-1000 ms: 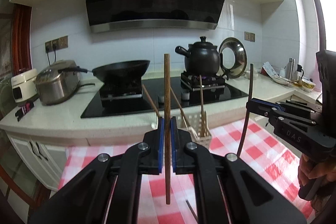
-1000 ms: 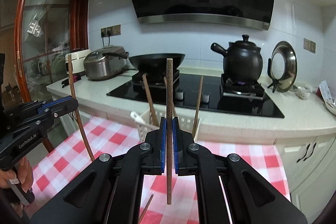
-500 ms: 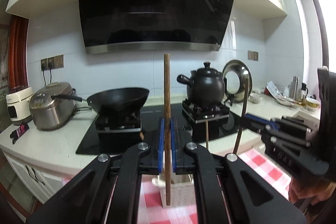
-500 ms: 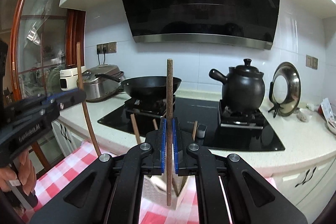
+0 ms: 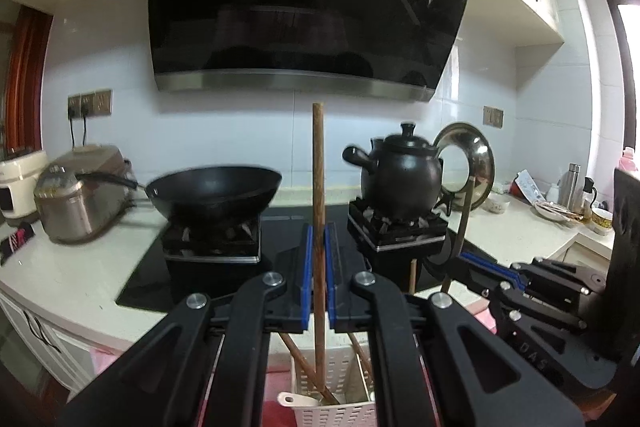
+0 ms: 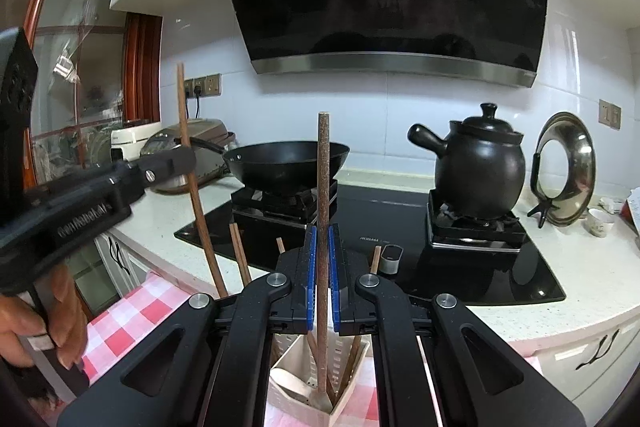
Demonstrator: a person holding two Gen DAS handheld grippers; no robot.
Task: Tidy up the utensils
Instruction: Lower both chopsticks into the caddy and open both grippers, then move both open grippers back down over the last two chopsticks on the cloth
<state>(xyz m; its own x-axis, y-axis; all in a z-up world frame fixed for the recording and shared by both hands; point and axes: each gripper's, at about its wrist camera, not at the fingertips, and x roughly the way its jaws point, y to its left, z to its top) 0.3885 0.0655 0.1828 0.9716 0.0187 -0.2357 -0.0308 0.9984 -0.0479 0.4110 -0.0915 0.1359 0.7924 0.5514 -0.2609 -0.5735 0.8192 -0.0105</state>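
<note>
Looming behind everything, the range hood (image 5: pixel 308 23) overhangs the stove (image 6: pixel 384 247), wok (image 5: pixel 214 191) and black pot (image 6: pixel 478 167) on the counter (image 6: pixel 592 291). Each hand-held gripper, left (image 5: pixel 319 267) and right (image 6: pixel 322 279), pinches an upright chopstick (image 5: pixel 318 187) (image 6: pixel 323 187) over the white basket (image 6: pixel 352 371), where other chopsticks crowd.

"DAS" on right tongs (image 5: pixel 486 273)

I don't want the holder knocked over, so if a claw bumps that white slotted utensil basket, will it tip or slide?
The white slotted basket looks like thin plastic, so probably light and easily slid on the checked cloth. It looks narrow, with long chopsticks leaning above its rim, so a sideways nudge may tip it.
</note>
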